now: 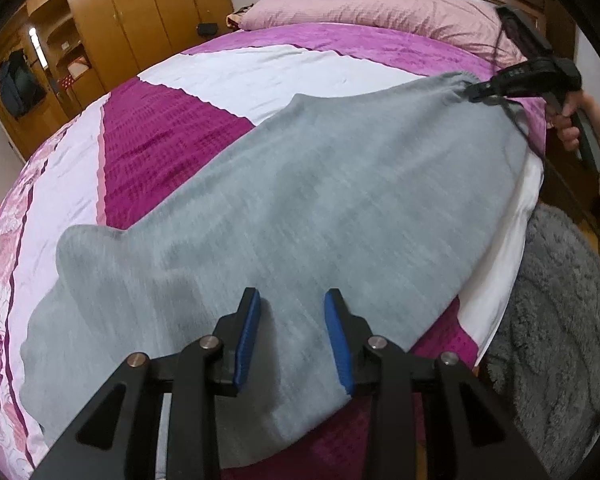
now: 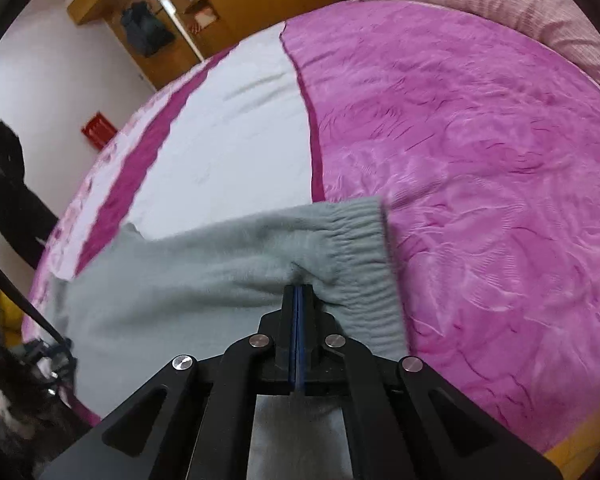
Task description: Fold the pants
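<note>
Grey pants (image 1: 300, 208) lie stretched along the near side of the bed, legs doubled one over the other. My left gripper (image 1: 292, 300) is open, its blue pads just above the leg end of the pants. My right gripper (image 2: 298, 288) is shut on the pants (image 2: 204, 280) at the elastic waistband (image 2: 356, 240). In the left wrist view the right gripper (image 1: 474, 94) shows at the far waistband end, held by a hand.
The bed has a magenta, white and floral cover (image 1: 168, 140) and a pink pillow (image 1: 372, 8) at the headboard. A grey shaggy rug (image 1: 560, 320) lies on the floor beside the bed. Wooden wardrobes (image 1: 112, 12) stand beyond the far side.
</note>
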### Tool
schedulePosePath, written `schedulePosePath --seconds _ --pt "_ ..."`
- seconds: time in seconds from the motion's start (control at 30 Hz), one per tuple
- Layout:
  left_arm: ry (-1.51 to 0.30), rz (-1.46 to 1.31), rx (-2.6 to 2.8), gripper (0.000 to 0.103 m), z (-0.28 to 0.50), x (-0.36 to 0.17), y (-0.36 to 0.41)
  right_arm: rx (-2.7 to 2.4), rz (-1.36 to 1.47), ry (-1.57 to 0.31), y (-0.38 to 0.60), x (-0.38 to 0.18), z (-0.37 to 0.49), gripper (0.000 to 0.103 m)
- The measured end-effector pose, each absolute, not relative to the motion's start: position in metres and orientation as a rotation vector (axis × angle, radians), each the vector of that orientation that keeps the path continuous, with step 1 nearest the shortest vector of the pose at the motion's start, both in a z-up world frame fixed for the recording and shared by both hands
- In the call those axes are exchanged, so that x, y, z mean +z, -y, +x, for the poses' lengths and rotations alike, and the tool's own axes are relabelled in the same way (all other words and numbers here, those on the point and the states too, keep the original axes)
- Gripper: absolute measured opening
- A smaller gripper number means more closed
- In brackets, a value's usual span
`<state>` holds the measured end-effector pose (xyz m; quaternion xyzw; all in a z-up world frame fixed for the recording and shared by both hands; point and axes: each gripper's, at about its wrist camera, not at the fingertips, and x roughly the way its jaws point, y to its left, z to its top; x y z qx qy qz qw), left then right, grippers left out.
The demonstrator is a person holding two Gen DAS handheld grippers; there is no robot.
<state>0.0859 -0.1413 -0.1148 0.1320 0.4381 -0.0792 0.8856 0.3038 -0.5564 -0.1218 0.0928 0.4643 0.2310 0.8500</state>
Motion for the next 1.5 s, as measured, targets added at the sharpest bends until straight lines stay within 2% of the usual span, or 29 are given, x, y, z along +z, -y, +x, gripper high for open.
schedulePosePath --seconds 0.13,0.3,0.4,0.6,0.7,0.73,0.83,0.97,1.2,1.33,1.5 --pt "-0.907 0.293 -0.158 0.035 0.086 -0.114 0.146 0.591 0.261 -0.950 0.544 -0.111 0.306 0.000" --pt "-0.910 0.292 -0.156 0.035 0.086 -0.113 0.146 0.562 0.224 -1.029 0.519 -0.137 0.341 0.000" --pt "-0.906 0.274 -0.166 0.035 0.086 -0.108 0.146 0.540 0.270 -0.998 0.531 -0.132 0.348 0.000" --pt "-0.846 0.213 -0.317 0.035 0.103 -0.064 0.173 0.551 0.278 -0.898 0.550 -0.097 0.292 0.000" --pt "-0.828 0.217 -0.358 0.034 0.138 -0.050 0.205 0.580 0.328 -0.856 0.559 -0.095 0.263 0.000" --pt "-0.830 0.221 -0.363 0.031 0.148 -0.050 0.212 0.587 0.340 -0.853 0.558 -0.096 0.259 0.000" --pt "-0.943 0.207 -0.466 0.013 0.194 -0.072 0.255 0.599 0.361 -0.880 0.550 -0.111 0.257 0.000" --pt "-0.950 0.305 -0.385 0.007 0.229 -0.100 0.287 0.578 0.390 -0.919 0.549 -0.133 0.266 0.000" --pt "-0.920 0.390 -0.157 0.007 0.272 -0.129 0.261 0.541 0.339 -0.927 0.569 -0.144 0.254 0.000" --pt "-0.914 0.338 -0.149 0.006 0.269 -0.111 0.257 0.542 0.379 -0.945 0.579 -0.136 0.255 0.000" --pt "-0.876 0.252 -0.381 0.006 0.238 -0.084 0.292 0.602 0.333 -0.892 0.562 -0.110 0.259 0.000"
